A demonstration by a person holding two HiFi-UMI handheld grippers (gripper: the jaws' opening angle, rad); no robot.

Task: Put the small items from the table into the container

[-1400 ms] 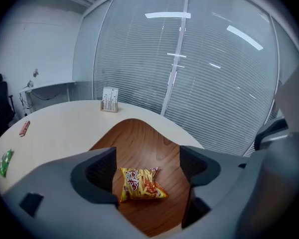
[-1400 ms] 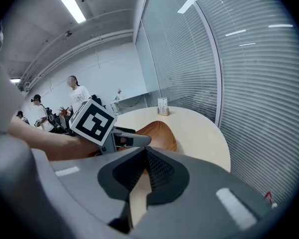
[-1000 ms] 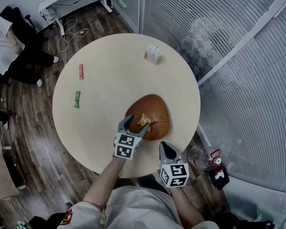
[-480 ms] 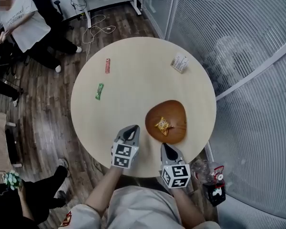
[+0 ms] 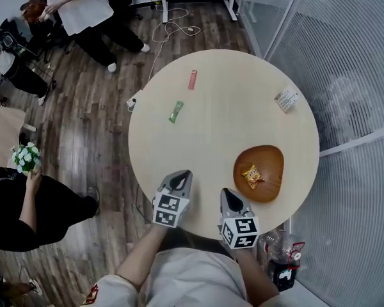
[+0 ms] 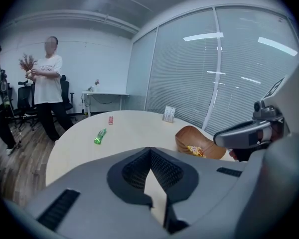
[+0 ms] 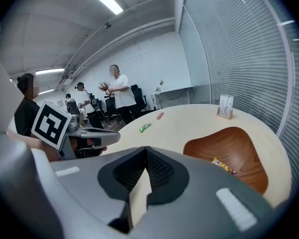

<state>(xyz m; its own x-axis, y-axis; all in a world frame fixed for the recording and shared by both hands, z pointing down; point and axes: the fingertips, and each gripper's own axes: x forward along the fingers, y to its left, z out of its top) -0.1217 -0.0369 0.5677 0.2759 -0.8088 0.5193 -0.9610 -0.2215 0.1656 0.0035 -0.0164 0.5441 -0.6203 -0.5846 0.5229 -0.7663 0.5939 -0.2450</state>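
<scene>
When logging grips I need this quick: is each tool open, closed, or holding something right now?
Left tool: closed, holding nothing.
Right tool: closed, holding nothing.

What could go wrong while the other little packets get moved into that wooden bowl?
The green packet and red packet lie flat on the table, so jaws might just push them along; the red one, near the far edge, could slide off. The wooden bowl sits close to the table's edge too, so a knock might shift it.
</scene>
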